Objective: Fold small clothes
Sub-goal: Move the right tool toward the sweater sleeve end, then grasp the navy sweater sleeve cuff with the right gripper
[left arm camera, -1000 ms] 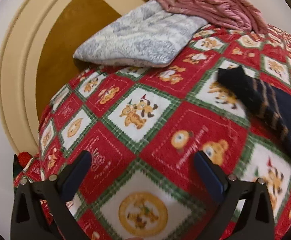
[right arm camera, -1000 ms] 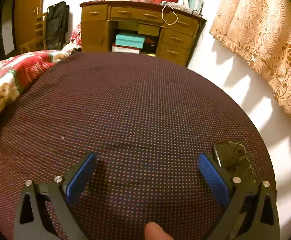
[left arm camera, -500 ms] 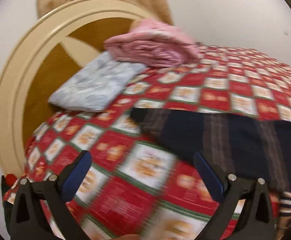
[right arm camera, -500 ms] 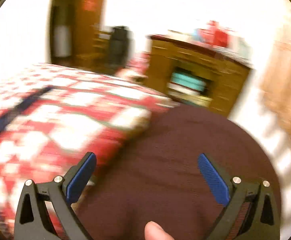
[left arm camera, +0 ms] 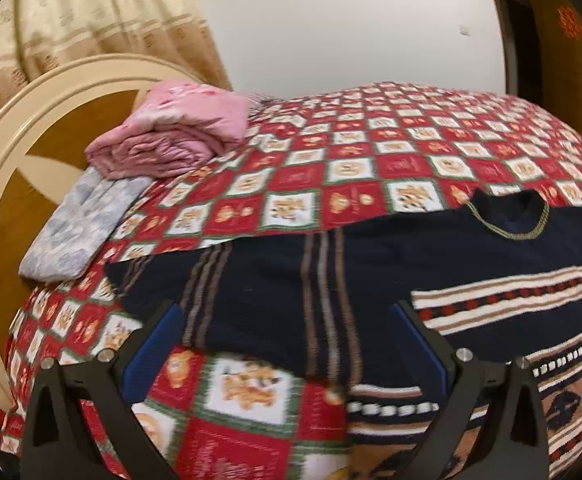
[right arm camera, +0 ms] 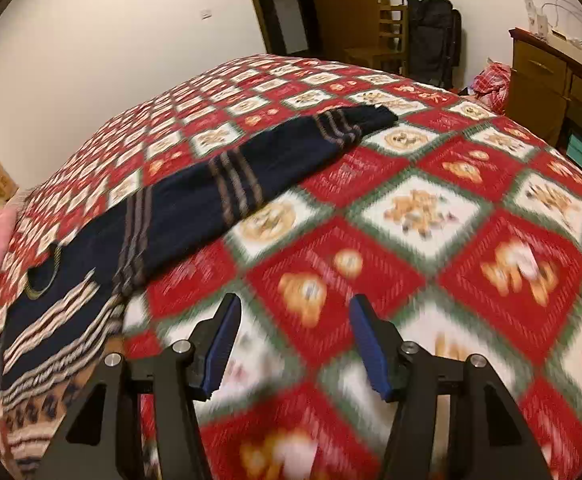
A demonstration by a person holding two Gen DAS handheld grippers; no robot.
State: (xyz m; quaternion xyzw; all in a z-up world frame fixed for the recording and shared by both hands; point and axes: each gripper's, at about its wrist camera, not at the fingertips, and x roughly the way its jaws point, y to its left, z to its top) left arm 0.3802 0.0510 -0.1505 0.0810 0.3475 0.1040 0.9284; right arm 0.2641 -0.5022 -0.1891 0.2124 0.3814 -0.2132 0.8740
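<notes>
While no writing reads clearly, both grippers' fingers [left arm camera: 159, 344] [right arm camera: 371, 344] gape empty above the sweater [left arm camera: 371, 264].

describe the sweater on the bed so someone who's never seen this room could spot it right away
Start at the big bed with the red, green and white cartoon-check quilt. Spread flat across it lies the sweater, both sleeves stretched out sideways. Unlike the folded pink blanket and pale blue-grey pillow by the headboard, it is dark navy with tan sleeve stripes and cream patterned bands across the chest.
</notes>
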